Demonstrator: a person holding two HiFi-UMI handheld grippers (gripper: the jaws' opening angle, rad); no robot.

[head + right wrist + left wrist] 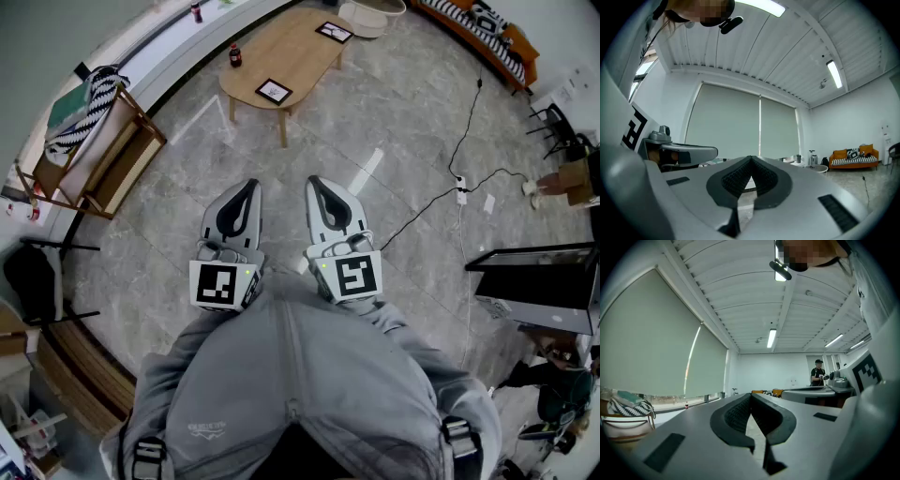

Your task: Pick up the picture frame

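Wooden oval worktop [300,52] at upper centre bears two black-rimmed picture frames [274,91] and a bottle [235,56]; left tool [246,190] and right tool [319,187] are pinched shut, empty.

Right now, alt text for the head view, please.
The left gripper and right gripper, both shut and empty, sit side by side above a grey floor. Ahead, a wooden table holds a picture frame, a second frame and a bottle.
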